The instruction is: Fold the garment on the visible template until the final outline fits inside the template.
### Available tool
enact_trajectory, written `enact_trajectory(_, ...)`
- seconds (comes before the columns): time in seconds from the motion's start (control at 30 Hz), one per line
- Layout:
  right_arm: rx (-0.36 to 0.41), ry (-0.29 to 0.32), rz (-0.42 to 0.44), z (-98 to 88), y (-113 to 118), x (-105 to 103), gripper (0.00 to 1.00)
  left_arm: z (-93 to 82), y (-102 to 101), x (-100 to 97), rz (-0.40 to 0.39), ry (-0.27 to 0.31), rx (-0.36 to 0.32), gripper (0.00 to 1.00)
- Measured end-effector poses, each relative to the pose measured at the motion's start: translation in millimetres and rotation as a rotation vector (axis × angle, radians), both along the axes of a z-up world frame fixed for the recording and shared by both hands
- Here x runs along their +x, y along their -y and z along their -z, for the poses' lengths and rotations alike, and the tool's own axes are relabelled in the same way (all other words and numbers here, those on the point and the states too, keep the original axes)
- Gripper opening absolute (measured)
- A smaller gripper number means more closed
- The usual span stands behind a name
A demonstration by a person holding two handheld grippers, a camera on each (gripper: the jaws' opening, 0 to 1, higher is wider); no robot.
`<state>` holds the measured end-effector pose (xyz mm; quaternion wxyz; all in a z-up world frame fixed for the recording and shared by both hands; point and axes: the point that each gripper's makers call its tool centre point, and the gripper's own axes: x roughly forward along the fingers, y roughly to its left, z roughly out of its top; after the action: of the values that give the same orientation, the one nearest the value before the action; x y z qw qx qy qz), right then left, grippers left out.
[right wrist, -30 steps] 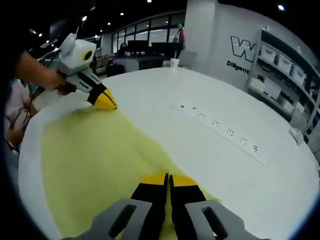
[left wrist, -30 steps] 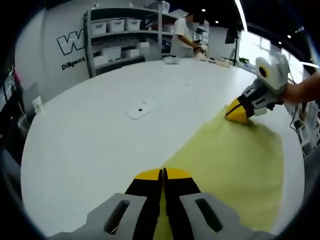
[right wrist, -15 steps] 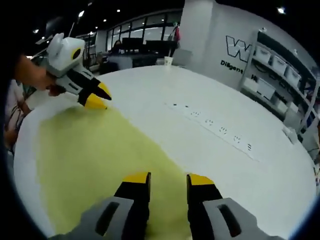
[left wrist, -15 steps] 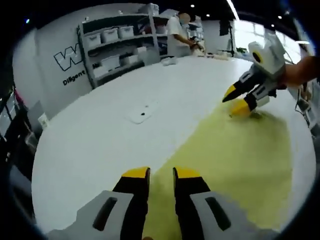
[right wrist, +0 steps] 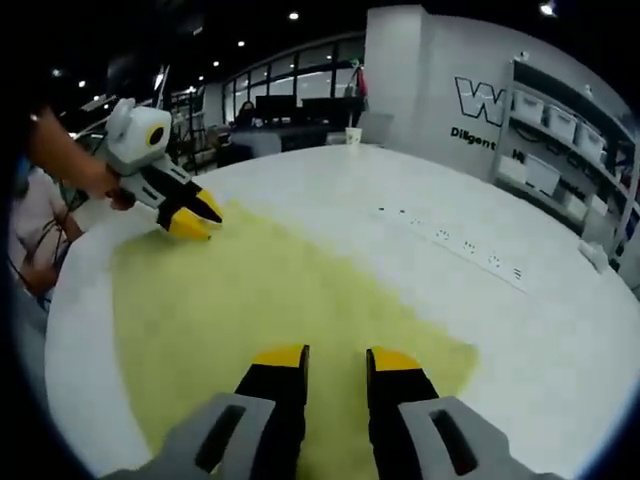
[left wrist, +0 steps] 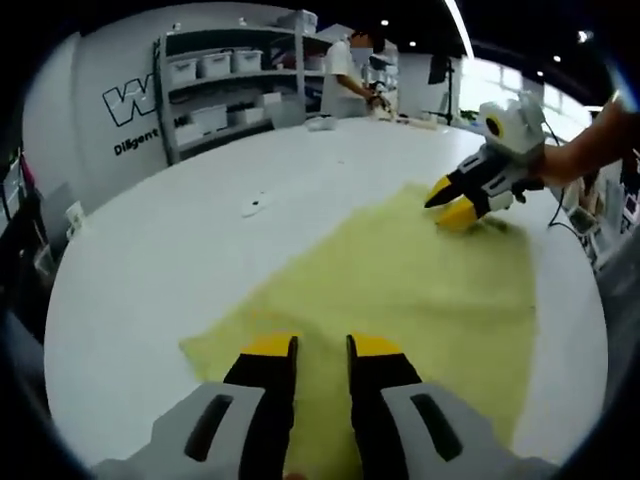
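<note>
Yellow garment lies flat on the white desk; left hand-held gripper and right hand-held gripper both stand released above it, so the next fold appears pending, requiring a fresh grasp at the edges.

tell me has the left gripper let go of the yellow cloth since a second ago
Yes. The left gripper, shut on the yellow cloth then, is open now, above it on the white table.
</note>
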<state>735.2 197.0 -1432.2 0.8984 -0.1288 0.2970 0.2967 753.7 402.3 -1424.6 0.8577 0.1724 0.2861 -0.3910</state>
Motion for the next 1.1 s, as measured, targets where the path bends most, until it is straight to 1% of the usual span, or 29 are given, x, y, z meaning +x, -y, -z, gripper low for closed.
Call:
enact_trajectory(0.03,-0.005,-0.003,-0.001,2.1,2.2,-1.8,0.13,1.9,-3.8,-0.9,0.000,0.007,0.014,0.17)
enact_trajectory(0.07,-0.021,-0.012,-0.001,6.1,6.6,-5.0,0.12,4.6,-10.9,-1.6,-0.003,0.023,0.043,0.18)
enact_trajectory(0.1,-0.023,-0.009,0.000,6.9,9.4,-6.1,0.12,6.7,-18.5,0.0,-0.006,0.043,0.081,0.17)
enact_trajectory(0.13,-0.007,0.005,0.013,4.4,13.5,-5.4,0.12,3.1,-21.0,2.5,-0.009,0.078,0.063,0.17)
enact_trajectory(0.17,-0.013,0.002,0.021,4.6,18.0,-5.9,0.11,4.5,-25.6,0.5,-0.029,0.051,0.063,0.16)
enact_trajectory(0.2,-0.032,-0.001,0.031,6.0,24.8,-6.0,0.09,4.8,-29.4,0.1,-0.039,0.045,0.058,0.16)
enact_trajectory(0.27,-0.069,-0.003,0.041,8.6,36.8,-7.0,0.04,3.8,-32.0,-1.7,-0.047,0.044,0.052,0.16)
enact_trajectory(0.3,-0.060,-0.002,0.048,7.7,39.0,-7.4,0.05,3.2,-33.1,-2.0,-0.047,0.055,0.064,0.17)
enact_trajectory(0.33,-0.047,-0.014,0.076,6.4,42.6,-8.9,0.06,1.9,-35.8,-1.5,-0.054,0.068,0.083,0.15)
enact_trajectory(0.37,-0.048,-0.015,0.076,5.5,43.7,-10.7,0.06,4.2,-48.8,-0.7,-0.081,0.082,0.166,0.10)
enact_trajectory(0.4,-0.050,-0.013,0.075,4.5,44.0,-12.9,0.06,3.1,-53.7,2.0,-0.079,0.114,0.200,0.07)
enact_trajectory(0.43,-0.053,-0.009,0.073,2.4,43.3,-17.6,0.06,2.3,-57.0,1.2,-0.116,0.105,0.173,0.07)
enact_trajectory(0.5,-0.046,-0.006,0.072,-1.9,41.6,-23.7,0.07,-0.1,-57.1,-4.7,-0.176,0.053,0.103,0.10)
enact_trajectory(0.57,-0.021,0.000,0.069,-5.6,37.3,-29.9,0.08,-5.8,-54.3,-9.0,-0.155,0.068,0.099,0.13)
enact_trajectory(0.6,-0.014,-0.006,0.064,-5.2,34.7,-35.9,0.08,-11.0,-45.0,-15.4,-0.118,0.081,0.071,0.13)
enact_trajectory(0.63,-0.012,-0.002,0.053,-4.7,32.4,-41.5,0.08,-13.2,-39.2,-20.0,-0.096,0.081,0.056,0.13)
enact_trajectory(0.67,-0.012,0.000,0.049,-4.1,31.4,-45.2,0.07,-14.5,-34.2,-25.4,-0.072,0.078,0.044,0.14)
enact_trajectory(0.73,-0.011,-0.007,0.046,-1.1,30.8,-51.4,0.07,-12.0,-30.0,-34.3,-0.075,0.050,0.025,0.15)
enact_trajectory(0.77,-0.015,-0.014,0.047,1.0,31.6,-54.5,0.08,-8.0,-28.8,-38.6,-0.071,0.028,0.026,0.15)
enact_trajectory(0.8,-0.021,-0.015,0.048,2.6,33.5,-57.9,0.07,-0.5,-34.0,-41.8,-0.072,0.019,0.072,0.14)
enact_trajectory(0.83,-0.028,-0.014,0.049,3.3,36.1,-59.3,0.07,2.1,-38.9,-41.7,-0.074,0.036,0.105,0.12)
enact_trajectory(0.87,-0.040,-0.014,0.052,4.3,40.1,-61.2,0.07,4.0,-40.9,-42.6,-0.081,0.042,0.104,0.09)
enact_trajectory(0.9,-0.044,-0.012,0.056,4.4,43.5,-61.6,0.07,5.3,-44.4,-43.1,-0.099,0.031,0.103,0.07)
enact_trajectory(0.93,-0.049,-0.014,0.066,5.3,49.4,-62.5,0.07,3.4,-46.7,-43.4,-0.127,0.022,0.074,0.07)
enact_trajectory(1.0,-0.058,-0.022,0.088,6.2,58.3,-64.7,0.09,5.1,-52.0,-44.7,-0.151,0.004,0.077,0.04)
enact_trajectory(1.07,-0.051,-0.035,0.119,3.2,65.0,-65.6,0.10,3.2,-57.8,-47.0,-0.167,0.003,0.091,0.05)
enact_trajectory(1.1,-0.053,-0.033,0.117,-0.7,65.2,-67.7,0.09,-0.7,-60.0,-49.4,-0.189,0.002,0.072,0.06)
